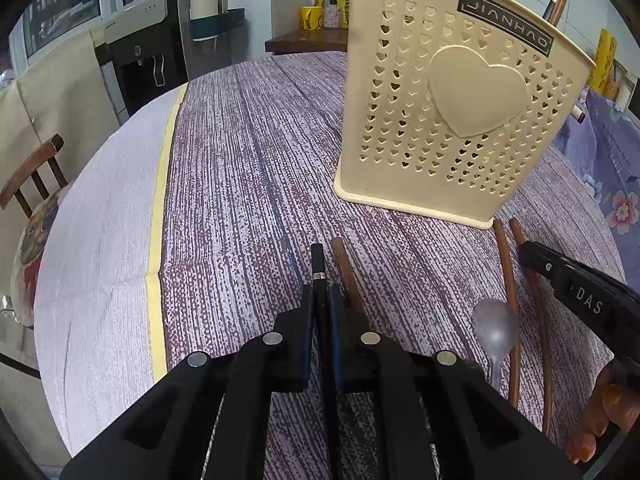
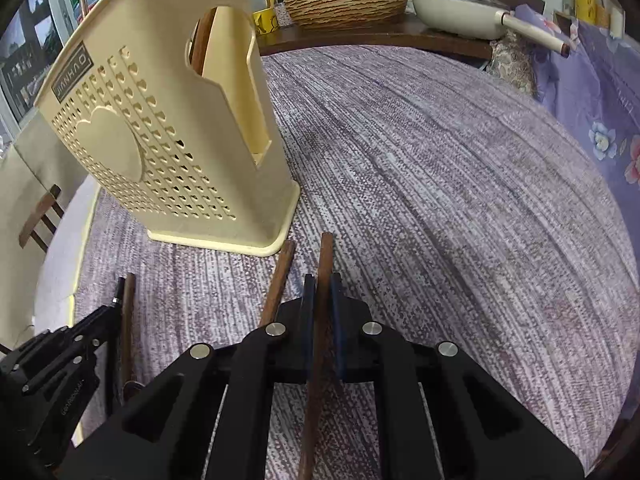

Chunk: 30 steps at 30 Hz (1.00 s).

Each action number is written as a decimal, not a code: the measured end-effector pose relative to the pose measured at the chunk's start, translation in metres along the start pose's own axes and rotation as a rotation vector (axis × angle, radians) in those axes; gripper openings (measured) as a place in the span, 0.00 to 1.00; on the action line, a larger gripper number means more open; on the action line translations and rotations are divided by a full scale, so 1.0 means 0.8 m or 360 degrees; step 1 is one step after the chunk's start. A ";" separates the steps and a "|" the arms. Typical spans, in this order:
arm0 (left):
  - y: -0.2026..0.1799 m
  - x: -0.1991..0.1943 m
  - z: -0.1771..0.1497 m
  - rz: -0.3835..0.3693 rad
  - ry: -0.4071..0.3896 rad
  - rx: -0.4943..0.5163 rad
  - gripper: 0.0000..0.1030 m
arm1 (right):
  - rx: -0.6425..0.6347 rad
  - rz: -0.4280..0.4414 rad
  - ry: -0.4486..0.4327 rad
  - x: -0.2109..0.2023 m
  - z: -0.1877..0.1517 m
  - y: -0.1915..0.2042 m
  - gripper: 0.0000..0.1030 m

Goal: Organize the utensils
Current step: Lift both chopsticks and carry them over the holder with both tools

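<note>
**Both grippers clamped on chopsticks in front of the holder**

Left wrist view: my left gripper [image 1: 322, 300] is closed on a black chopstick [image 1: 318, 264]; a brown chopstick [image 1: 345, 268] lies just beside it on the tablecloth [image 1: 248, 152]. The cream perforated utensil holder [image 1: 452, 100] stands upright ahead, and I can't see inside it from here. A metal spoon [image 1: 495, 330] lies to the right.

Right wrist view: my right gripper [image 2: 322, 304] is clamped on a brown chopstick [image 2: 325, 256]. The holder's side slot [image 2: 224, 76] shows one brown stick [image 2: 202, 40] inside.
</note>
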State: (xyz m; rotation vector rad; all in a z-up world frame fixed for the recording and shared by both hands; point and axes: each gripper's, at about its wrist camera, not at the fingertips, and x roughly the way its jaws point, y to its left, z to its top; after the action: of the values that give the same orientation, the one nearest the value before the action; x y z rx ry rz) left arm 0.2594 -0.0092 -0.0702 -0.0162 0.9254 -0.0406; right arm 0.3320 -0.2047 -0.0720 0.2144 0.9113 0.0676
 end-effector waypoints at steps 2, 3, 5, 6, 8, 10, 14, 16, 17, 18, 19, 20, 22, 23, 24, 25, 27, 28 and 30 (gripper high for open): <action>0.001 0.000 0.000 -0.0011 0.0002 -0.0012 0.08 | -0.0006 0.0004 -0.0001 0.000 0.000 0.000 0.08; 0.002 0.001 0.001 -0.0020 0.0003 -0.0021 0.08 | -0.0003 0.0012 -0.0001 0.000 0.000 -0.002 0.08; 0.004 0.000 -0.001 -0.0043 0.0002 -0.0046 0.08 | 0.0015 0.0037 0.0003 -0.001 0.000 -0.006 0.08; 0.006 0.000 0.000 -0.0060 0.0000 -0.0059 0.08 | 0.0024 0.0058 0.0006 -0.002 0.000 -0.008 0.08; 0.009 -0.004 0.000 -0.0093 -0.0015 -0.0080 0.08 | 0.0039 0.0098 -0.0008 -0.007 -0.003 -0.011 0.08; 0.012 -0.011 0.000 -0.0110 -0.0043 -0.0096 0.08 | 0.0039 0.0130 -0.0053 -0.020 -0.005 -0.013 0.08; 0.018 -0.035 0.003 -0.0162 -0.0121 -0.0120 0.08 | 0.0032 0.0263 -0.0134 -0.052 -0.003 -0.020 0.08; 0.021 -0.053 0.005 -0.0182 -0.0182 -0.0117 0.08 | 0.0029 0.0335 -0.0172 -0.066 -0.002 -0.025 0.08; 0.022 -0.063 0.007 -0.0193 -0.0213 -0.0115 0.08 | 0.0025 0.0383 -0.0204 -0.077 0.000 -0.028 0.08; 0.023 -0.071 0.009 -0.0204 -0.0243 -0.0113 0.08 | 0.0017 0.0415 -0.0232 -0.087 0.001 -0.028 0.08; 0.024 -0.080 0.009 -0.0213 -0.0270 -0.0110 0.08 | 0.0008 0.0434 -0.0253 -0.094 0.000 -0.027 0.08; 0.024 -0.089 0.009 -0.0225 -0.0300 -0.0105 0.08 | -0.0008 0.0462 -0.0287 -0.107 0.001 -0.028 0.08; 0.026 -0.108 0.013 -0.0247 -0.0364 -0.0090 0.08 | -0.0030 0.0503 -0.0335 -0.127 0.000 -0.028 0.08; 0.026 -0.117 0.014 -0.0258 -0.0391 -0.0085 0.08 | -0.0041 0.0519 -0.0355 -0.136 -0.001 -0.027 0.08; 0.028 -0.127 0.015 -0.0270 -0.0422 -0.0081 0.08 | -0.0056 0.0537 -0.0385 -0.147 -0.001 -0.027 0.08; 0.029 -0.135 0.017 -0.0279 -0.0448 -0.0077 0.08 | -0.0065 0.0544 -0.0406 -0.155 0.000 -0.027 0.08; 0.031 -0.148 0.019 -0.0292 -0.0489 -0.0072 0.08 | -0.0091 0.0565 -0.0450 -0.175 0.000 -0.027 0.08; 0.033 -0.153 0.020 -0.0301 -0.0503 -0.0069 0.08 | -0.0106 0.0580 -0.0474 -0.185 0.000 -0.028 0.08; 0.034 -0.165 0.020 -0.0320 -0.0530 -0.0057 0.08 | -0.0129 0.0589 -0.0498 -0.197 0.001 -0.030 0.08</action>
State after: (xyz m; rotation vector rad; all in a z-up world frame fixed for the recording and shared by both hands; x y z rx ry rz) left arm 0.1937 0.0236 0.0437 -0.1453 0.5886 -0.2019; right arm 0.2353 -0.2519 0.0461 0.3067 0.5478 0.4023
